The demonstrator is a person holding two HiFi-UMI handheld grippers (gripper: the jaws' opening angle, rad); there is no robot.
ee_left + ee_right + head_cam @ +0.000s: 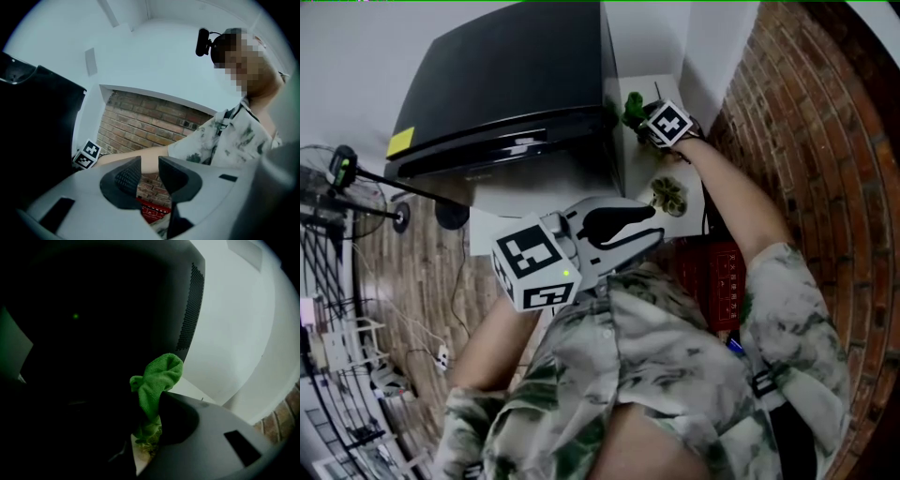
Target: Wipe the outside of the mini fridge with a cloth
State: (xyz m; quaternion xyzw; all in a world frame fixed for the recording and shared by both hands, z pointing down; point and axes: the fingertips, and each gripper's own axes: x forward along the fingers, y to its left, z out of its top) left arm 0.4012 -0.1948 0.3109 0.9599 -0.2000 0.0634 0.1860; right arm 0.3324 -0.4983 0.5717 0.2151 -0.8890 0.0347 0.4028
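— Patterned shirt [675, 375] fills the foot of the head view. Just above it the left gripper [654, 223] is held close to the chest, marker cube [534, 262] toward the wearer. Purpose?

— Parked, in my judgement. It sits well apart from the mini fridge [506, 84], out of the working arm's way. The right gripper [642, 117] is stretched forward to the fridge's far right corner. It carries the green cloth [632, 105] to the black side, above the white surface [642, 178] there.

— Left gripper view. Jaws?

— Spread slightly, a narrow gap with nothing in it. Through the gap only the outstretched forearm [123, 153] and the brick wall [140, 122] show. The fridge is a dark slab at the left edge.

— Right gripper view?

— Jaws pinching the cloth low down. One jaw reads plainly; its partner is lost against the black cabinet. The low grip leaves a bunched wad standing clear of the tips, and that wad is what meets the fridge. It lies at the side panel's rear edge, near the vent grille [190, 305], with the pale wall [234, 333] behind. Pressing or merely touching, I cannot tell.

— Assessment?

— Wiping appears under way on the right side; no cloth is at the top or the door. The risk is that the wad folds over instead of rubbing flat.
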